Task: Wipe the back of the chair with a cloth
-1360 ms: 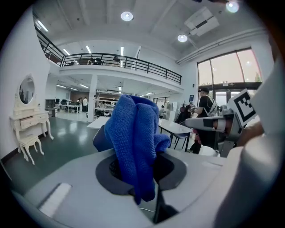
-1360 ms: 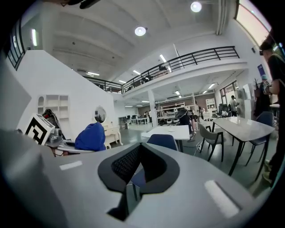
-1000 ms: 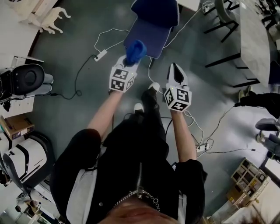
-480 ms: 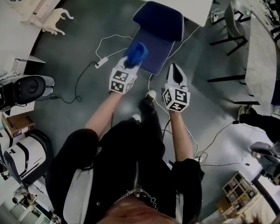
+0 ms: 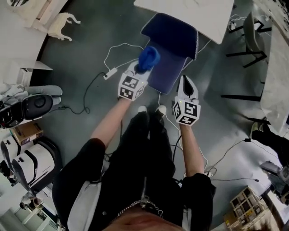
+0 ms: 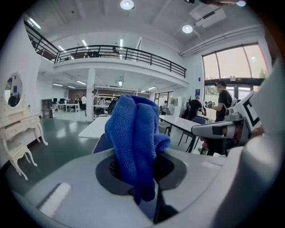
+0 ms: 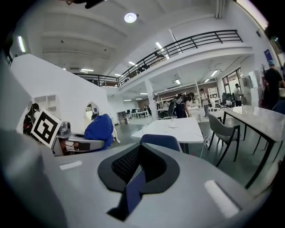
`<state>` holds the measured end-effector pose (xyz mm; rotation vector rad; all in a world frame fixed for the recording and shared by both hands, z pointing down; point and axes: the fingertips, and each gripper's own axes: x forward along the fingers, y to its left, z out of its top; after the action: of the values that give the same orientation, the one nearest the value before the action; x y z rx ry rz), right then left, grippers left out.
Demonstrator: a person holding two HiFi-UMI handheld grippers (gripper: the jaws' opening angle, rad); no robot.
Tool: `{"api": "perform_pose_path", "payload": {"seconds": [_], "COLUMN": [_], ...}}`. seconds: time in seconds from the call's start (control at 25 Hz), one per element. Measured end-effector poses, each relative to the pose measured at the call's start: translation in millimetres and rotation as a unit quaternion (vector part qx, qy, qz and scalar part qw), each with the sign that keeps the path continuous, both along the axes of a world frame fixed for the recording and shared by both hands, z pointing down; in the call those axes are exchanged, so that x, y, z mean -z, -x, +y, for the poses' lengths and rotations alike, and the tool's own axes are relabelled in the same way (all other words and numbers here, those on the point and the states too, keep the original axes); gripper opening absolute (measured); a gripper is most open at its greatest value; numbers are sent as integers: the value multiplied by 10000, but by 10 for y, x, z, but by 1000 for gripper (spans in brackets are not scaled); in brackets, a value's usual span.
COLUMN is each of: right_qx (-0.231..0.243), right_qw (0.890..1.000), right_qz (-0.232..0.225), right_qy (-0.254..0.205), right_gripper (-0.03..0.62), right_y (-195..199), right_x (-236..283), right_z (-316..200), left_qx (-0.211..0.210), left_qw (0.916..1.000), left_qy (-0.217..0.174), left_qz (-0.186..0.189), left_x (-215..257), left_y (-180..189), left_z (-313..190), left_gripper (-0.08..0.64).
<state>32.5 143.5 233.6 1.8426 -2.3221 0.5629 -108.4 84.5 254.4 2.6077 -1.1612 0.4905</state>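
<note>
1. The left gripper (image 5: 137, 73) is clamped on a bunched blue cloth (image 5: 147, 57). In the left gripper view the cloth stands up from between the pressed jaws and a fold hangs below them.
2. The cloth lies over the left edge of the blue chair (image 5: 174, 38), on the side nearest the person. A second ago it sat by that same edge, but the chair was cut off at the top of the head view.
3. The whole chair now shows, lower in the head view, and a white table (image 5: 189, 13) has come into sight just beyond it.
4. The right gripper (image 5: 185, 83) has its jaws pressed together on nothing. It points at the chair's near right corner, as it did before.
5. Both grippers have kept their spacing, left slightly ahead of right.
6. A white cable (image 5: 113, 50) trails on the floor left of the chair.
</note>
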Motion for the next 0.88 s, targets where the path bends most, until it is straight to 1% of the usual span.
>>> {"api": "perform_pose_path", "payload": {"seconds": [0.12,0.28,0.4,0.56,0.64,0.68,0.8,0.88], "right_qx": [-18,-233,-371,-535,-572,-565,-432,-388], "right_qw": [9999,9994,9990,9981,9979,9979,9984,9981], "right_qz": [133,181,157,70,-6,-40,-100,-143], "right_qy": [89,156,185,283,312,305,346,454], "right_gripper": [3,3,3,3,3,3,3,3], "right_y": [57,68,38,-60,-69,-58,-13,-63], "right_x": [-95,-240,-326,-566,-678,-723,-922,-1112], "right_z": [-318,-701,-866,-1033,-1121,-1173,-1271,-1298], "left_qx": [-37,-111,-113,-60,9,77,328,431], "left_qw": [10000,9999,9999,9996,9995,9996,9994,9990], "left_qy": [55,69,67,-1,-69,-91,-14,0], "left_qz": [29,-7,-76,-265,-307,-270,-115,-152], "left_x": [-157,-384,-581,-862,-983,-1035,-1259,-1472], "left_y": [33,54,31,-75,-99,-102,-97,-124], "left_z": [-360,-874,-1217,-1638,-1849,-1969,-2227,-2321], "left_gripper": [80,80,80,80,80,80,80,80]}}
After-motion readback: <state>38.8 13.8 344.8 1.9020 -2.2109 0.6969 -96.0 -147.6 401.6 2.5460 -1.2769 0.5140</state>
